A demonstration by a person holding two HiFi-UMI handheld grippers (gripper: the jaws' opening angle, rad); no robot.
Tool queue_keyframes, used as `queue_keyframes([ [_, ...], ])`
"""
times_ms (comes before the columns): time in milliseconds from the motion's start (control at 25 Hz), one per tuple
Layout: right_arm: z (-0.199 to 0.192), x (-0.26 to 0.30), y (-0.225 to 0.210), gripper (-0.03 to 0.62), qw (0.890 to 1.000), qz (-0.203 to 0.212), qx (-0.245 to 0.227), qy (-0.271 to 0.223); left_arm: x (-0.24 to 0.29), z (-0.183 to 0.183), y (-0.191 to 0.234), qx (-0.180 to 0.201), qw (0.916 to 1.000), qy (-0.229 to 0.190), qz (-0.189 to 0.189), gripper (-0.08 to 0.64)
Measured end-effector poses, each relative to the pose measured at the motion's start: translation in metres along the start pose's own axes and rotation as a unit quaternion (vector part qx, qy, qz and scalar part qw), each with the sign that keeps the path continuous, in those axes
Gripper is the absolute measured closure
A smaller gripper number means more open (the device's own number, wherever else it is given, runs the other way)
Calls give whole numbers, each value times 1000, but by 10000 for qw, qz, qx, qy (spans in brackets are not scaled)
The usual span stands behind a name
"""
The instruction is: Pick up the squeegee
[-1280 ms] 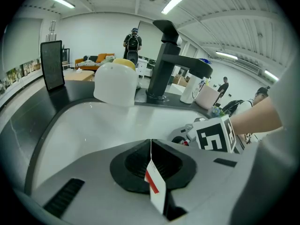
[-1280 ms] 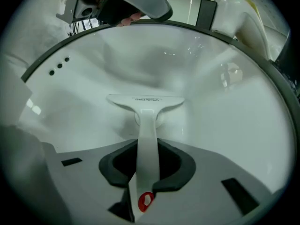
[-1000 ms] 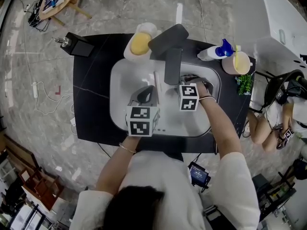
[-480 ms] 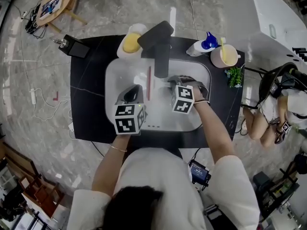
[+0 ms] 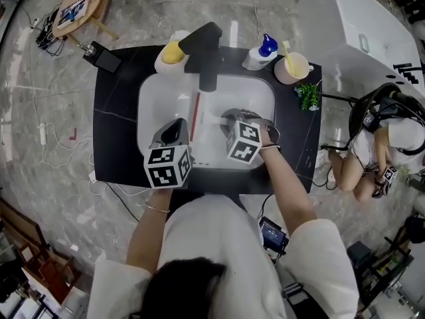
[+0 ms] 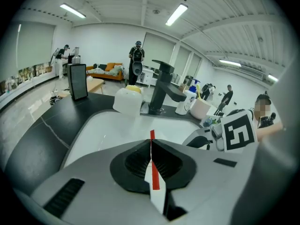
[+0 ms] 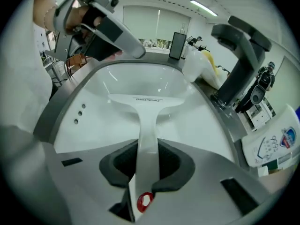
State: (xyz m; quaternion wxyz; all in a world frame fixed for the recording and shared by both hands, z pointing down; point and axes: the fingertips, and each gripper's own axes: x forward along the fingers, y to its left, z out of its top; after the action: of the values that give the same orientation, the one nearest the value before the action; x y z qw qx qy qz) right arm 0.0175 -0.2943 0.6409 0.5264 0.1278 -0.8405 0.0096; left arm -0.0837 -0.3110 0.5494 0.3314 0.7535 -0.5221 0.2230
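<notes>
The squeegee (image 5: 199, 119) is white with a red blade edge and hangs over the white sink (image 5: 153, 105). My right gripper (image 5: 222, 121) is shut on its handle. In the right gripper view the handle (image 7: 146, 125) runs out between the jaws (image 7: 147, 146) to the wide head, which is off the basin. My left gripper (image 5: 176, 127) hovers just left of the blade's near end, tips apart from the head in the right gripper view (image 7: 136, 49). Its jaws (image 6: 150, 142) stand together, and a thin red and white strip (image 6: 152, 134) shows in the slit between them.
A black faucet (image 5: 206, 52) stands at the sink's far rim. On the black counter sit a yellow sponge in a white dish (image 5: 171, 53), a spray bottle (image 5: 260, 53), a cup (image 5: 292, 66), a small plant (image 5: 307, 95) and a black box (image 5: 101, 55). A person sits at right (image 5: 375, 145).
Both grippers have risen over the sink, and the squeegee has come up with the right one. The red blade edge now shows more clearly beside the left gripper.
</notes>
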Motion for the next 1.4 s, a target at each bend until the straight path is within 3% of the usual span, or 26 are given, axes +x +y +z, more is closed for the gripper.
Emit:
queue_keyframes([
  [120,1,-19,1,508,9996,-141,232,-112,-16,0,6,-396,9988,-262,127,534],
  [320,0,-50,4,508,9968,-429,592,-311,-37,-2,1,-285,9984,-431,220,534],
  [480,0,-74,9,508,9917,-670,997,-468,-45,1,-5,-582,9959,-660,221,534],
  [640,5,-97,5,508,9842,-1034,1290,-627,-52,10,-17,-381,9960,-790,157,534],
  [1040,4,-154,1,508,9538,-1774,2143,-1131,-66,27,-56,-231,9932,-1142,-57,534],
  [1400,1,-209,-5,508,9096,-2276,3078,-1613,-73,34,-102,-47,9912,-1244,-462,534],
])
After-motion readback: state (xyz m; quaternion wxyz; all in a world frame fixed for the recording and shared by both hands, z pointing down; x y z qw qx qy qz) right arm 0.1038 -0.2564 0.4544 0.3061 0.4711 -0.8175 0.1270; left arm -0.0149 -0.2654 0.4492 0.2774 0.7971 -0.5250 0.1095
